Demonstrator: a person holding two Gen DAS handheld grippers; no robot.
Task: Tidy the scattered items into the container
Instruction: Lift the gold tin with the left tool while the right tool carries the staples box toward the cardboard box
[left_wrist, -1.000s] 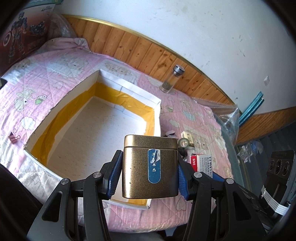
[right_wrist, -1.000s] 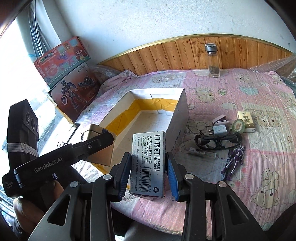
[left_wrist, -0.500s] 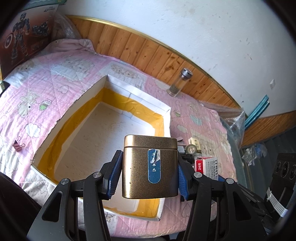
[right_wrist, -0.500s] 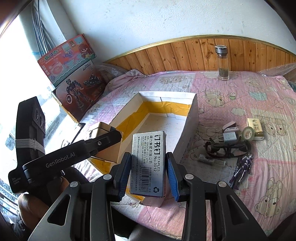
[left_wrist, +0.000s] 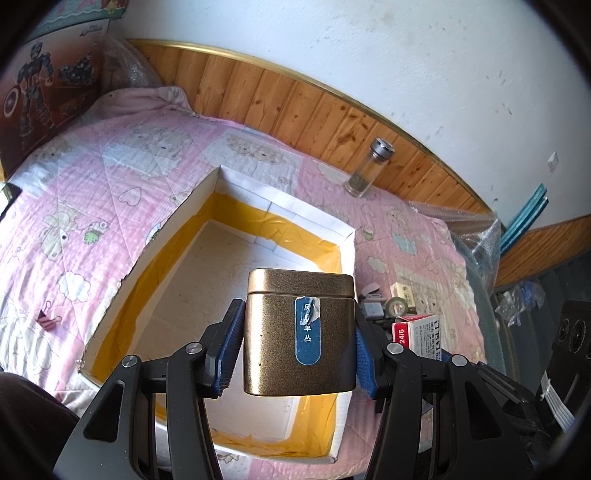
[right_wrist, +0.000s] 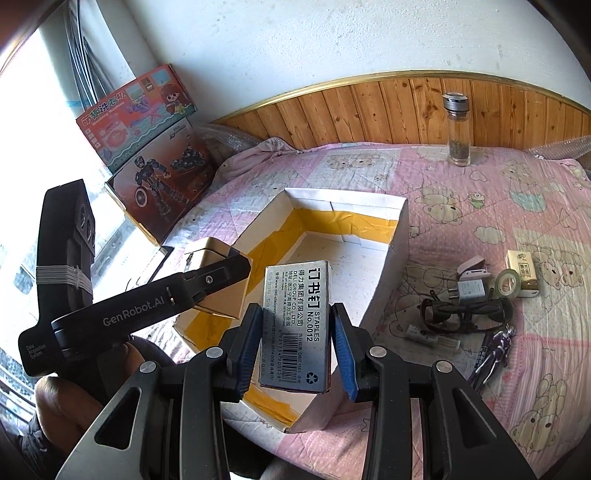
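My left gripper (left_wrist: 297, 341) is shut on a gold tin (left_wrist: 299, 332) with a blue label, held above the near part of the open cardboard box (left_wrist: 155, 240) lined with yellow tape. My right gripper (right_wrist: 295, 345) is shut on a grey staples box (right_wrist: 297, 325), held over the near right corner of the same cardboard box (right_wrist: 395, 254). In the right wrist view the left gripper (right_wrist: 229, 273) with the gold tin (right_wrist: 207, 258) hangs over the box's left side. The box floor is bare.
On the pink quilt right of the box lie glasses (right_wrist: 465, 310), a tape roll (right_wrist: 508, 282), a charger plug (right_wrist: 469, 290), a small yellow pack (right_wrist: 522, 267) and a purple figure (right_wrist: 495, 347). A glass bottle (right_wrist: 458, 129) stands by the wooden headboard. A pink clip (left_wrist: 48, 319) lies left.
Both grippers have moved forward with their loads, so the cardboard box now lies further beneath them. Neither grip has changed.
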